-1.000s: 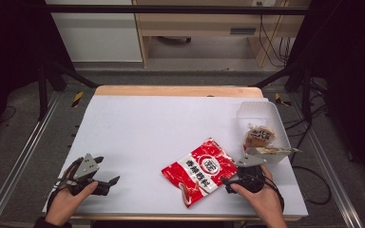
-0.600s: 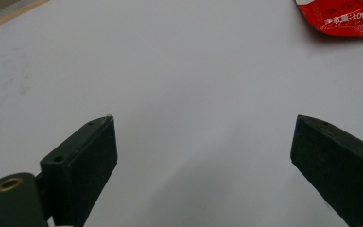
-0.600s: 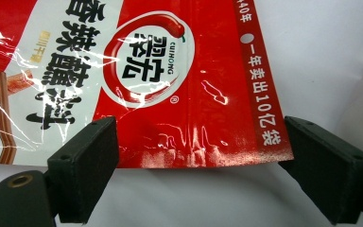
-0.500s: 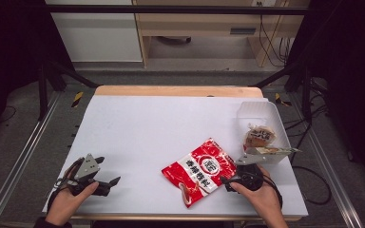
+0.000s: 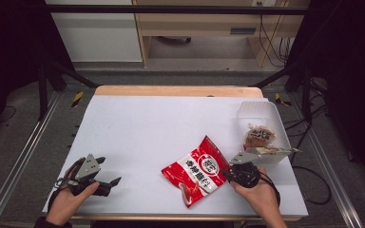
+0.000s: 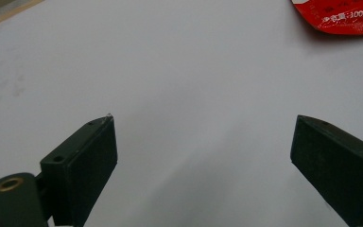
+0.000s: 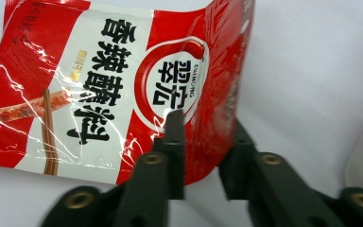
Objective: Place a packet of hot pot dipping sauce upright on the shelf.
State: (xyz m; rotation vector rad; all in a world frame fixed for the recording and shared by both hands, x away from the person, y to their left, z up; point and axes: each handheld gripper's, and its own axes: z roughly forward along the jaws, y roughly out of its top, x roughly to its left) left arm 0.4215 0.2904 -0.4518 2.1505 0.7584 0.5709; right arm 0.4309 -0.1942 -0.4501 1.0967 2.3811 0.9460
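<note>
I count one red snack bag (image 5: 197, 170) on my white table (image 5: 161, 123). There is one white tub (image 5: 261, 118) at the table's right edge, and inside it I count one small wrapped snack (image 5: 260, 136). I have two grippers in hand: one left gripper (image 5: 105, 175) and one right gripper (image 5: 224, 173), each with two black jaws. Two hands hold them, one apiece. Beyond the table I count one wooden cabinet (image 5: 199, 23) and one white panel (image 5: 95, 33) beside it.
</note>
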